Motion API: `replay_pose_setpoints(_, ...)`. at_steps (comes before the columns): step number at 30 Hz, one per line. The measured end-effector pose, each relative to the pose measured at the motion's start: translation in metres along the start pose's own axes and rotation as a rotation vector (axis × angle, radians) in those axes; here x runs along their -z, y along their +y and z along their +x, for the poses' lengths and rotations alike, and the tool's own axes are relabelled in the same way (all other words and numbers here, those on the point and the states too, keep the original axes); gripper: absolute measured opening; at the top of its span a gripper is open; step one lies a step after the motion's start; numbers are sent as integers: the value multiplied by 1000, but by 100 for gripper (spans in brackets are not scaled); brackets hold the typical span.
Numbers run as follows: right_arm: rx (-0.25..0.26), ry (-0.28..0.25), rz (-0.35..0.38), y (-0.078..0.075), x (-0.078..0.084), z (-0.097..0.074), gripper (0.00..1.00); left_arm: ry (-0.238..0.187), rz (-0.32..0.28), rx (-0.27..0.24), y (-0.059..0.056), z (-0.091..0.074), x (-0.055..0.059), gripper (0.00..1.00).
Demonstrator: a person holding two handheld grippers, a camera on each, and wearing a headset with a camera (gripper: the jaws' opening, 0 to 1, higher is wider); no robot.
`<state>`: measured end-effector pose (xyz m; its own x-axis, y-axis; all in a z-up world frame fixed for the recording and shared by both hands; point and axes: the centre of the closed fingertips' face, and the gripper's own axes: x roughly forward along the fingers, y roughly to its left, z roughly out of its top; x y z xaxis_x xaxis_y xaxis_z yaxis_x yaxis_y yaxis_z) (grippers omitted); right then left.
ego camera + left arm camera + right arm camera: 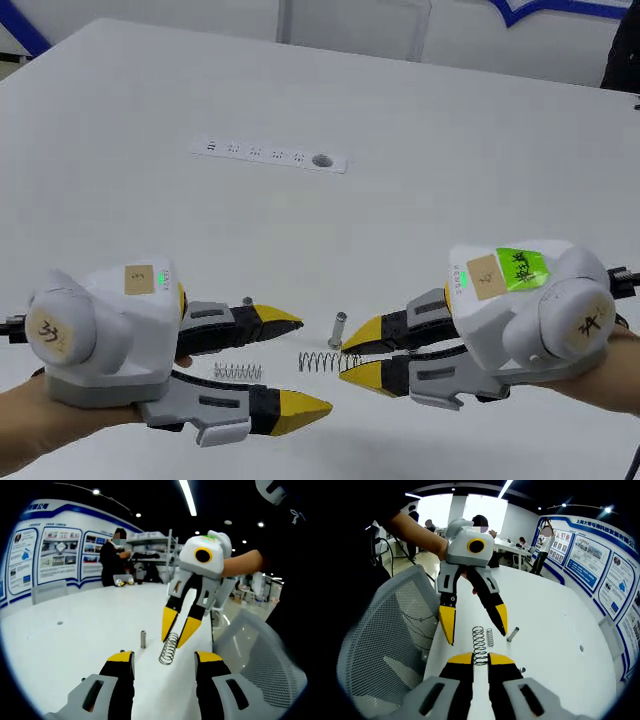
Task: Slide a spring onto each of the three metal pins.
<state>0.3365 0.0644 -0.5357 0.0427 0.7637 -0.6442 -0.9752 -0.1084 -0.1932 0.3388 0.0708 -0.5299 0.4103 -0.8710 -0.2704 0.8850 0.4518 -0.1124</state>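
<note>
One spring (318, 361) (169, 648) (479, 645) lies sideways just over the white table (420, 180), its end pinched in my right gripper (344, 360) (175, 639) (480, 659). A second, shorter spring (238, 372) (490, 637) rests on the table between the wide jaws of my open left gripper (315, 365) (164, 657) (476, 632). A short metal pin (338, 328) (143, 639) (512, 634) stands upright just beyond the held spring. A smaller pin (247, 301) (522, 670) stands by the left gripper's upper jaw.
A flush power strip (270, 155) is set into the table farther back. A mesh chair (385, 630) (250, 650) stands at the table's near edge. People work at benches in the background.
</note>
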Motion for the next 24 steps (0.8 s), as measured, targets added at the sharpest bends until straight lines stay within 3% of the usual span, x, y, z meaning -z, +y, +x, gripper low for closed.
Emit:
replay_pose_setpoints(14, -7, -8, -11, 3, -4, 0, 11, -11, 17, 25, -5, -3, -5, 20)
replay_pose_setpoints(24, -15, -13, -11, 6, -6, -1, 11, 37, 23, 60, -12, -1, 2, 10)
